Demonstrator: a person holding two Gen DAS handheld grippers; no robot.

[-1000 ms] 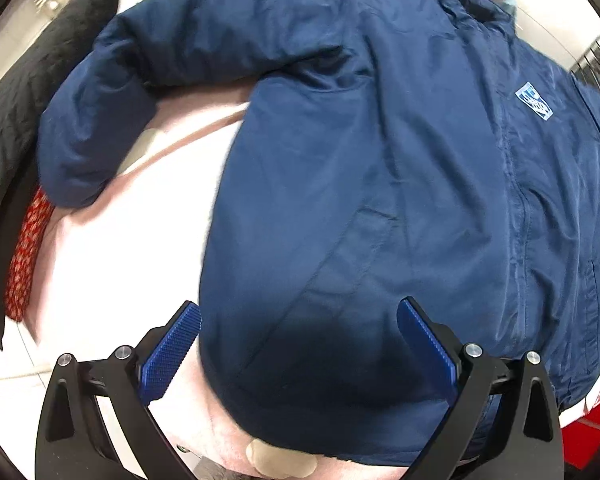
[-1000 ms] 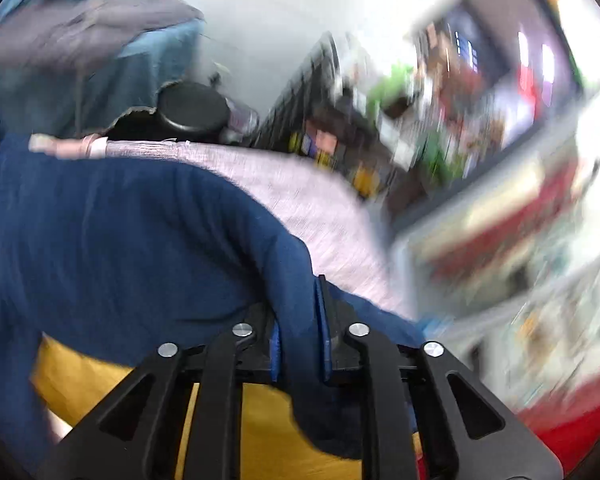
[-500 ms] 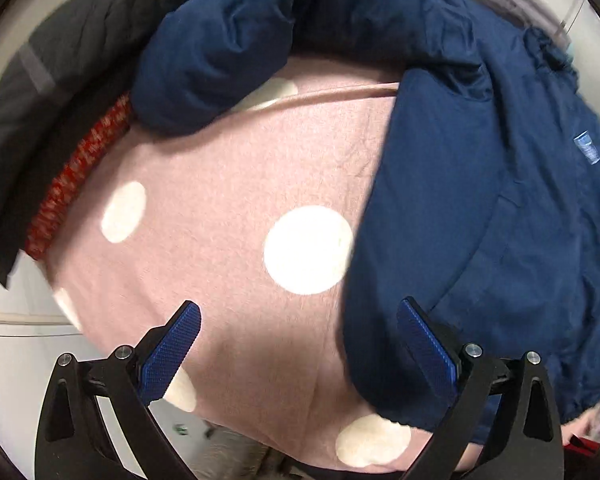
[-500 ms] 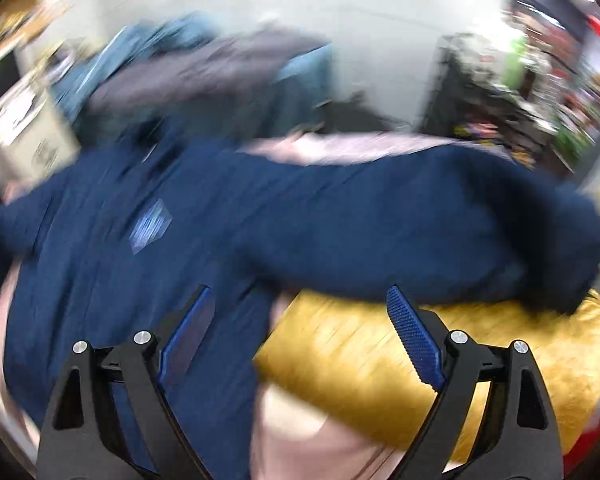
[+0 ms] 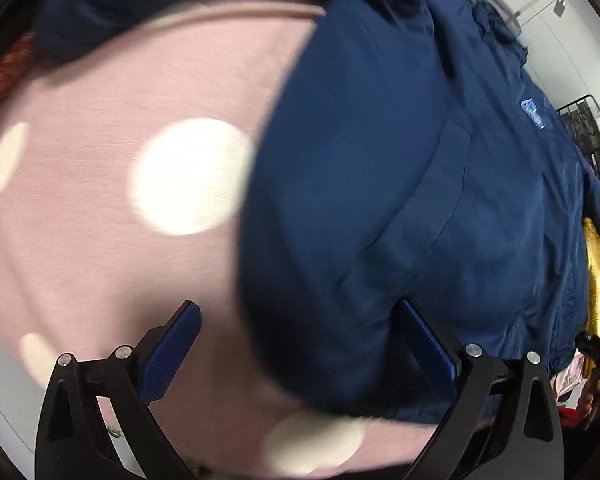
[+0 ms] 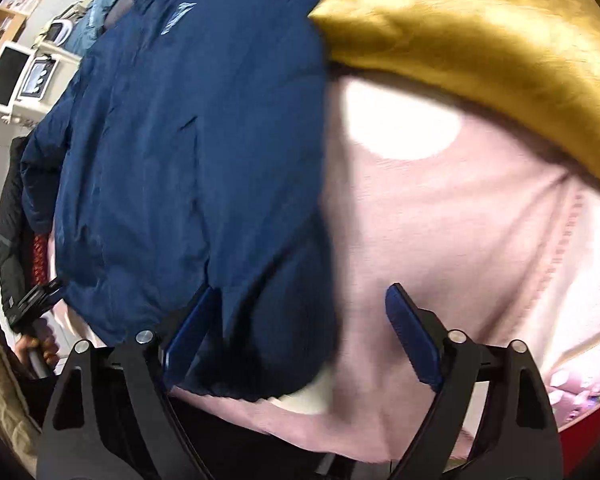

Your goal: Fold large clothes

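A navy padded jacket (image 5: 400, 184) lies spread on a pink blanket with white dots (image 5: 100, 216), chest logo up. My left gripper (image 5: 300, 348) points steeply down over the jacket's bottom left corner; it is open, the hem edge lies between its blue pads, and neither pad presses. In the right wrist view the jacket (image 6: 180, 152) fills the left half. My right gripper (image 6: 302, 334) hangs over the bottom right corner with its jaws wide and closing. The hem lies between them and its left pad (image 6: 192, 332) is against the fabric, with no grip.
A golden cushion (image 6: 480, 32) lies on the blanket (image 6: 440, 240) beside the jacket's right side. A black quilted garment (image 6: 10, 240) and a red patterned cloth (image 6: 39, 256) lie at the far left. White appliances (image 6: 16, 76) stand behind. A hand (image 6: 40, 344) holds the other gripper.
My right gripper let go of the jacket sleeve, opened wide and swung down to the hem corner. My left gripper stayed open and shifted toward the hem's left corner, lower over the blanket.
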